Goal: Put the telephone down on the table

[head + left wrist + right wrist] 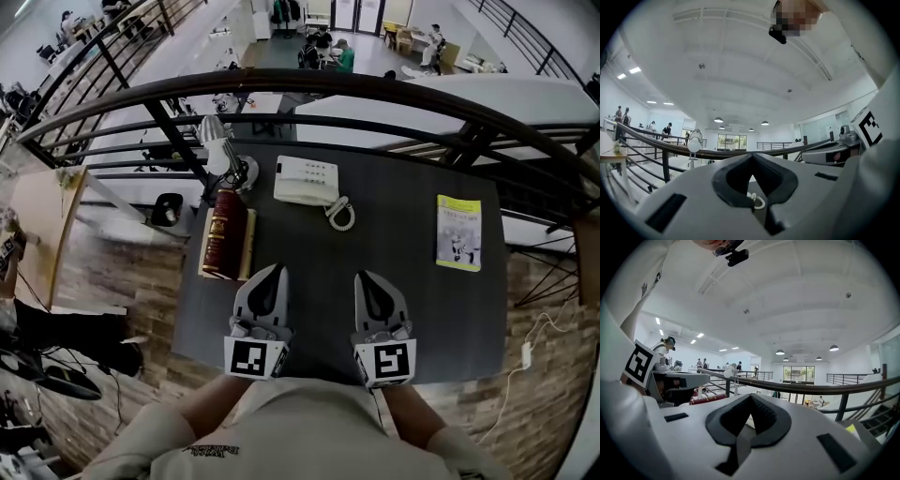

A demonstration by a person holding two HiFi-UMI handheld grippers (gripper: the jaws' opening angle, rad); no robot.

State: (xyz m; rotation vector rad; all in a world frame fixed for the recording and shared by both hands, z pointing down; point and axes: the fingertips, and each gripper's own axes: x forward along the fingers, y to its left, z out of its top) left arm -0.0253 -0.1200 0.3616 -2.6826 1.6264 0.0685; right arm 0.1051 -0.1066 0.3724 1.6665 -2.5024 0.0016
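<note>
The white telephone (pixel 306 180) lies flat at the far middle of the dark table (pixel 412 309), handset on its cradle, its coiled cord (pixel 340 214) curling toward me. My left gripper (pixel 275 270) and right gripper (pixel 366 277) rest side by side near the table's front edge, well short of the telephone, pointing at it. Both are shut with nothing between the jaws. In the left gripper view the left gripper (pixel 751 154) has its tips together, and the coiled cord (pixel 757 200) shows through the gap behind them. The right gripper (pixel 750 397) also has its tips meeting.
A thick red-brown book (pixel 225 246) lies left of my left gripper. A desk lamp (pixel 220 141) stands at the table's far left corner. A yellow booklet (pixel 458 232) lies at the right. A dark railing (pixel 375 89) runs behind the table.
</note>
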